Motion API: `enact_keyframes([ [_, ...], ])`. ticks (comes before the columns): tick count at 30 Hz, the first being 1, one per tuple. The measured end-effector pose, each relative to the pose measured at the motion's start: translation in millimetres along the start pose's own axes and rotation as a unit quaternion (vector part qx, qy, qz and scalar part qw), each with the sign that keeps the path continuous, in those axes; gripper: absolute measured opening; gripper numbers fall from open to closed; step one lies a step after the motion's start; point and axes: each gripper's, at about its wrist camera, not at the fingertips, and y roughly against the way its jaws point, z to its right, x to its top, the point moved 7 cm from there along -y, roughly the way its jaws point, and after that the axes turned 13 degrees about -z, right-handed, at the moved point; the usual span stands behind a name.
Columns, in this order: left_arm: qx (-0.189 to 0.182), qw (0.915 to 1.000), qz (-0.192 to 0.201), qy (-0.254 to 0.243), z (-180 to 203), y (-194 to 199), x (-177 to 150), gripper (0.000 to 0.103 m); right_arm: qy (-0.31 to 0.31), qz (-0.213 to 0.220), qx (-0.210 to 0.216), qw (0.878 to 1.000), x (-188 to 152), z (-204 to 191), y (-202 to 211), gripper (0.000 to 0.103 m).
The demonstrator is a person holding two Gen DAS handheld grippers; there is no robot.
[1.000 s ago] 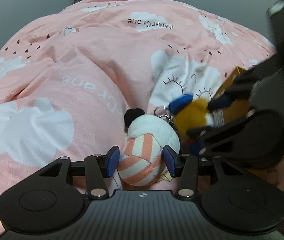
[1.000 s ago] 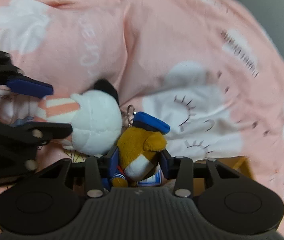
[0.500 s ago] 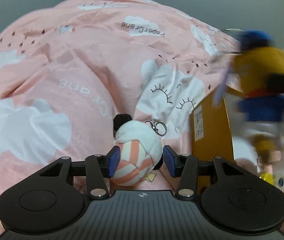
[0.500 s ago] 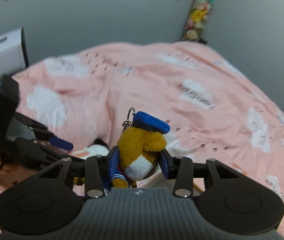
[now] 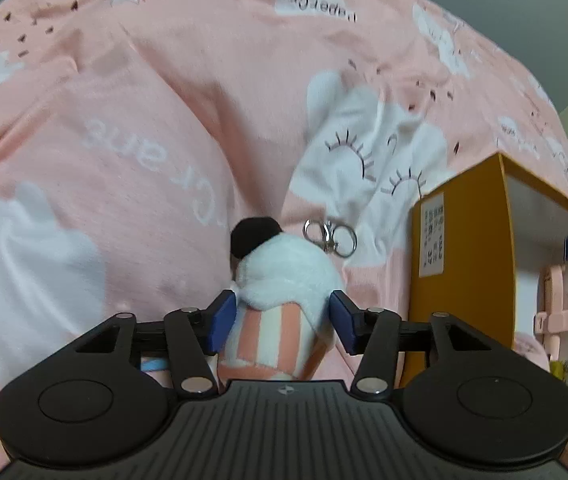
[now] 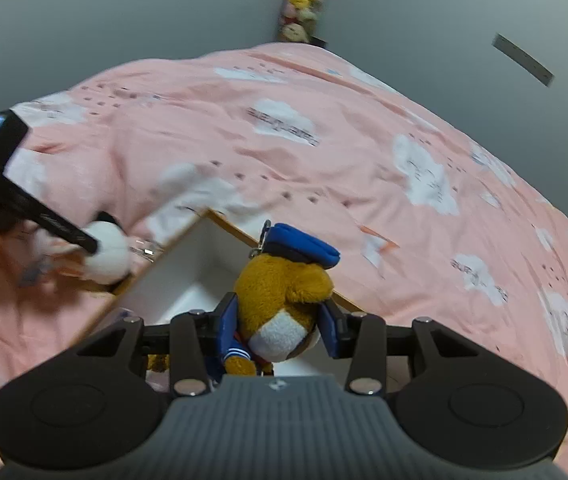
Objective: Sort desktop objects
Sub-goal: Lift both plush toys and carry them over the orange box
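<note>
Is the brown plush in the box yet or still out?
Out. The right gripper holds the brown plush above the box opening, jaws clamped on its sides.

A pink cloud-print bedspread (image 5: pixel 156 92) carries an open yellow box (image 5: pixel 463 240) on it.

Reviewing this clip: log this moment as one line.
left gripper: shut on striped plush, on bedspread | right gripper: shut on brown plush, above box
</note>
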Motion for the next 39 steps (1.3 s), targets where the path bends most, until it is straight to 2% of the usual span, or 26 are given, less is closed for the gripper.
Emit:
enact_keyframes([
  [4, 0.016, 0.9997, -0.012, -0.011, 5, -6, -8, 0.063, -0.010, -0.005, -0.013, 1.000, -4, 17, -19, 0.044],
  [7, 0.023, 0.9997, -0.007, -0.009, 7, -7, -11, 0.064, -0.006, -0.008, -0.005, 1.000, -7, 21, -31, 0.045],
  [11, 0.042, 0.9986, -0.023, -0.024, 13, -17, -22, 0.064, 0.016, -0.020, 0.001, 1.000, -14, 20, -46, 0.045],
  [16, 0.056, 0.9976, -0.017, -0.036, 17, -19, -30, 0.064, 0.023, -0.028, 0.000, 0.999, -21, 24, -56, 0.045],
  [19, 0.086, 0.9944, -0.019, -0.060, 25, -26, -35, 0.065, 0.021, -0.033, 0.006, 0.999, -24, 25, -63, 0.045],
  [21, 0.123, 0.9884, -0.016, -0.087, 33, -31, -42, 0.067, 0.022, -0.035, 0.007, 0.999, -24, 24, -67, 0.045],
  [23, 0.139, 0.9858, -0.007, -0.095, 37, -33, -45, 0.067, 0.020, -0.036, 0.005, 0.999, -25, 25, -68, 0.045],
  [27, 0.127, 0.9886, 0.029, -0.075, 35, -23, -47, 0.061, 0.019, -0.035, 0.004, 0.999, -28, 29, -66, 0.045],
  [32, 0.104, 0.9910, 0.070, -0.047, 34, 3, -52, 0.058, 0.031, -0.037, 0.000, 0.999, -31, 34, -68, 0.045],
  [36, 0.045, 0.9904, 0.127, -0.031, 39, 40, -56, 0.058, 0.034, -0.049, 0.003, 0.998, -36, 34, -74, 0.045],
  [39, 0.013, 0.9841, 0.173, -0.038, 53, 73, -55, 0.058, 0.032, -0.054, 0.004, 0.998, -39, 33, -79, 0.045],
])
